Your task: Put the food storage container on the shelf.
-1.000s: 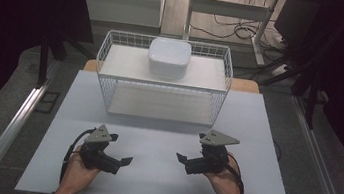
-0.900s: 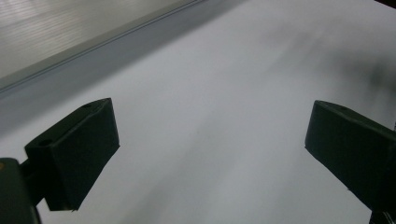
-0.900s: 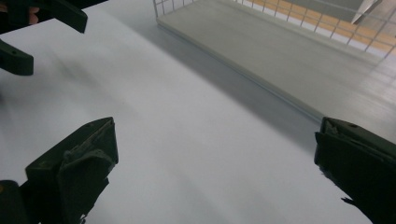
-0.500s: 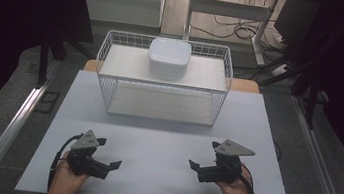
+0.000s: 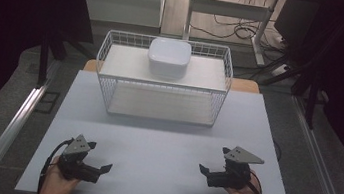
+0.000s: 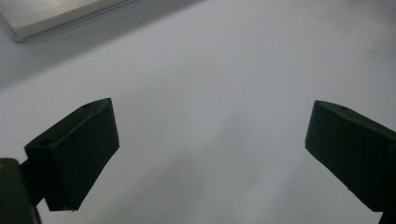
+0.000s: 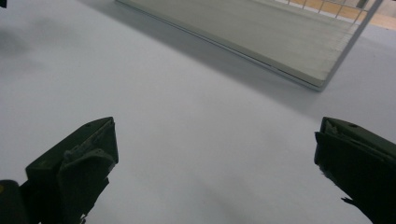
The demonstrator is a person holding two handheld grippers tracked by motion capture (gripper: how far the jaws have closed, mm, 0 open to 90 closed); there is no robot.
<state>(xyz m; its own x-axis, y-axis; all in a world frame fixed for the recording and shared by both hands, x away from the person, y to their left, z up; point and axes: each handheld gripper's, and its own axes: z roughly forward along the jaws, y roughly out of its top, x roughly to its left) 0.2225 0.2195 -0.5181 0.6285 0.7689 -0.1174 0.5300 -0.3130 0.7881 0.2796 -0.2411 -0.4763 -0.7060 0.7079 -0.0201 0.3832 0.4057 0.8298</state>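
Observation:
A white wire rack (image 5: 162,78) stands at the back middle of the white table (image 5: 159,140), with a white lidded box (image 5: 168,57) on its top shelf. Low over the front left of the table, my left gripper (image 5: 102,170) stands open, nothing between its jaws (image 6: 210,154). My right gripper (image 5: 206,174) is open too, at the front right, also holding nothing (image 7: 215,163). Both point inward toward each other. The rack's lower shelf (image 7: 261,37) lies ahead in the right gripper view.
Metal rails (image 5: 15,122) run along the floor on both sides of the table. Cables and a white frame (image 5: 231,14) lie behind the rack. Open tabletop stretches between the rack and the two grippers.
Both grippers have drawn back toward the table's front edge and spread farther apart, the left one leftward, the right one rightward. Both stay open.

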